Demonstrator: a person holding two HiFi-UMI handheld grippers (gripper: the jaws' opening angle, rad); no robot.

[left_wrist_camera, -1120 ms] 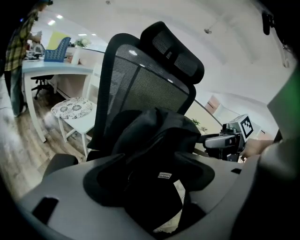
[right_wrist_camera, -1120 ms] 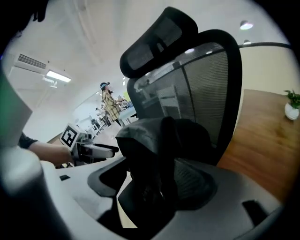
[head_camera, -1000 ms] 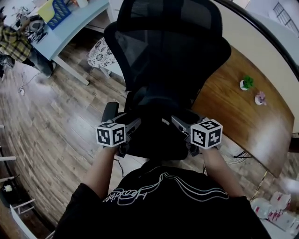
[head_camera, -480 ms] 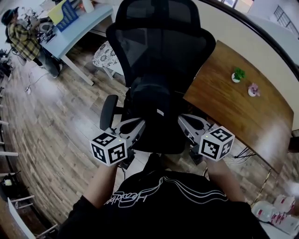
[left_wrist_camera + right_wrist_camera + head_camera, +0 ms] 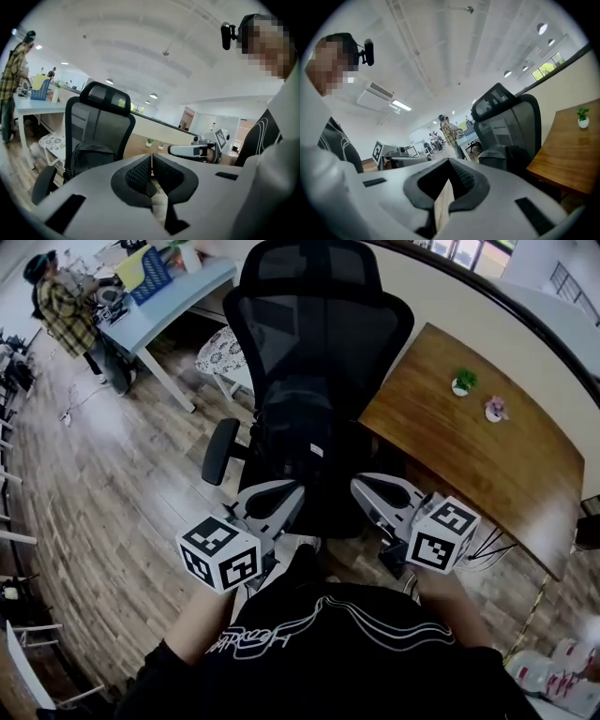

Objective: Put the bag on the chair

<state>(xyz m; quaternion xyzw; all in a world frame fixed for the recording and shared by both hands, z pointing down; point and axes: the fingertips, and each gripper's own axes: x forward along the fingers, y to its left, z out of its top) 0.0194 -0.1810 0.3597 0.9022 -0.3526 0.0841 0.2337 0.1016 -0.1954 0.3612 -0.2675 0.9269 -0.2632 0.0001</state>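
Note:
The black backpack (image 5: 298,432) stands upright on the seat of the black mesh office chair (image 5: 319,324), leaning against the backrest. My left gripper (image 5: 284,495) and right gripper (image 5: 364,487) are both drawn back from the bag's front, one on each side, not touching it. In the left gripper view the left gripper (image 5: 151,159) is shut on nothing, with the bag (image 5: 91,157) and chair (image 5: 101,122) ahead at the left. The right gripper (image 5: 450,164) is also shut and empty, with the bag (image 5: 501,157) ahead at the right.
A wooden table (image 5: 469,456) stands right of the chair with two small potted plants (image 5: 462,382) on it. Behind the chair's left are a patterned white stool (image 5: 220,352) and a light blue desk (image 5: 159,296), where a person (image 5: 66,310) stands. The floor is wood plank.
Both grippers flanked the bag a second ago and have since pulled back towards me. The bag stays on the seat.

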